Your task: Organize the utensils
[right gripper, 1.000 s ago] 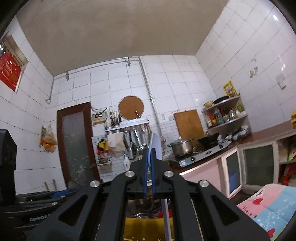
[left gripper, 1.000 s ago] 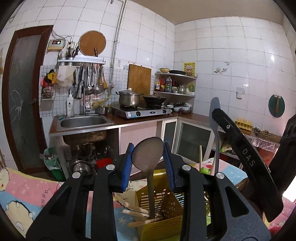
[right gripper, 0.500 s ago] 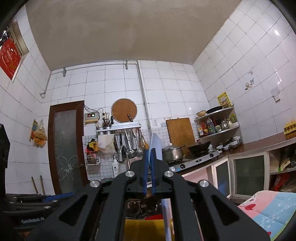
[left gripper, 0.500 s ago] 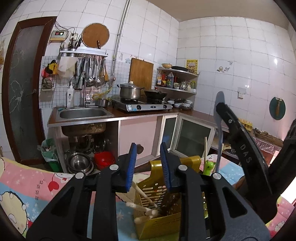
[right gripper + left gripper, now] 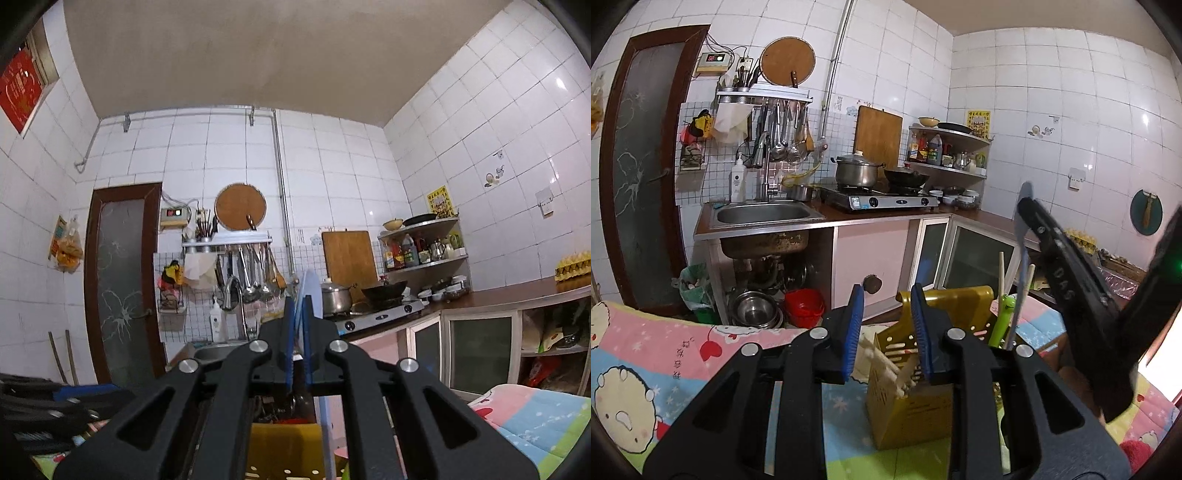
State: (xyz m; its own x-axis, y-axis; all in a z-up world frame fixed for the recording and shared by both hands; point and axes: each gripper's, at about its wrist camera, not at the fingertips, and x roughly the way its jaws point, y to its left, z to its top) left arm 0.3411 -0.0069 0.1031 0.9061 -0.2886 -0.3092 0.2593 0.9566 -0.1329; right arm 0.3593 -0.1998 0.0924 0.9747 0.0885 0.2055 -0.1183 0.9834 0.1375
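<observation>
A yellow slotted utensil holder (image 5: 908,413) stands on the cartoon-print cloth just beyond my left gripper (image 5: 886,295), with wooden chopsticks (image 5: 886,360) leaning inside it. The left jaws are open and nothing is between their blue pads. To the right, my right gripper (image 5: 1028,206) is shut on a thin pale blue utensil (image 5: 1021,266) held upright, its lower end reaching down into the holder beside a green frog-topped stick (image 5: 1004,314). In the right wrist view, the pale blue utensil (image 5: 308,284) rises between the shut pads of the right gripper (image 5: 298,306), with the holder (image 5: 284,450) below.
The cartoon-print cloth (image 5: 646,369) covers the table. Beyond it are a sink counter (image 5: 761,214), a stove with a pot (image 5: 857,171) and wok, glass-door cabinets (image 5: 975,254) and a corner shelf of bottles. Metal bowls and a red tub (image 5: 803,306) sit under the sink.
A metal spoon stood between the left jaws a second ago; it is no longer there, and the jaws have drawn slightly closer. The right gripper still grips the pale blue utensil.
</observation>
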